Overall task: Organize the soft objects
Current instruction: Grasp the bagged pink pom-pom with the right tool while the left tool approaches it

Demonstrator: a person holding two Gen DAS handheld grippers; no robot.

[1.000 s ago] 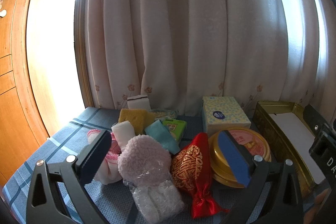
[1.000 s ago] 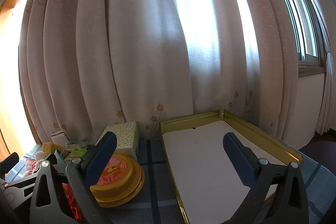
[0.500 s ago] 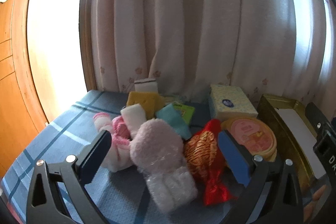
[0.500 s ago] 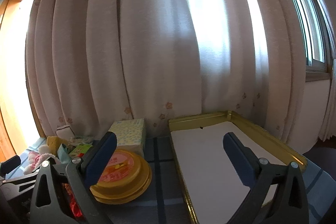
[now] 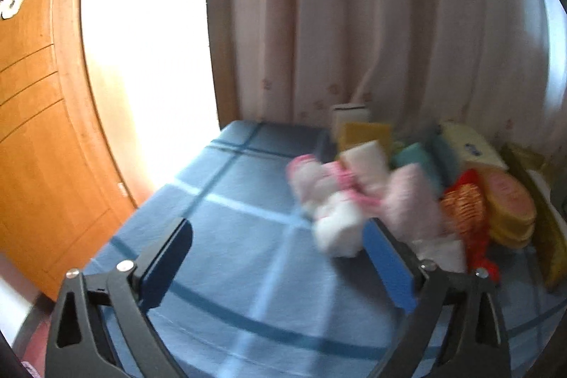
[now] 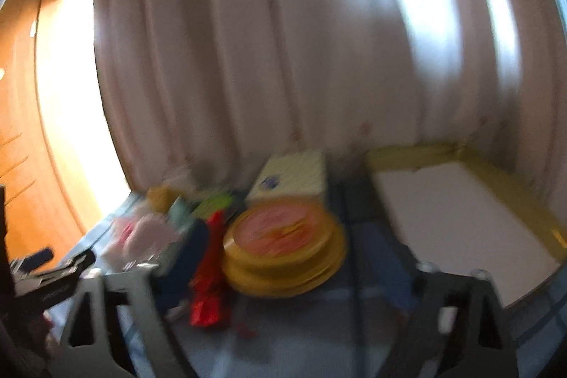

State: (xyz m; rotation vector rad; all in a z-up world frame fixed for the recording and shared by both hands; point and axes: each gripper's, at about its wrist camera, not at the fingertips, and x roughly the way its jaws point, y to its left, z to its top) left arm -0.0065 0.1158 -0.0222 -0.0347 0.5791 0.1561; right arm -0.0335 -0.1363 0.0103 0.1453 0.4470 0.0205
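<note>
My left gripper (image 5: 280,257) is closing a little, with only blue cloth (image 5: 230,201) between its jaws. The soft pile (image 5: 358,193) sits just ahead to its right: fluffy pink and white things, blurry. My right gripper (image 6: 283,257) is closing too, holding nothing. A red pouch (image 6: 209,271) and yellow tin (image 6: 283,247) lie ahead of it.

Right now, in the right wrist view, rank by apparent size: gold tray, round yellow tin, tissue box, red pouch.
Largest to smallest as they look:
1. gold tray
2. round yellow tin
3. tissue box and red pouch: too close to rank; the pouch lies nearer the camera and the frame is blurred.
</note>
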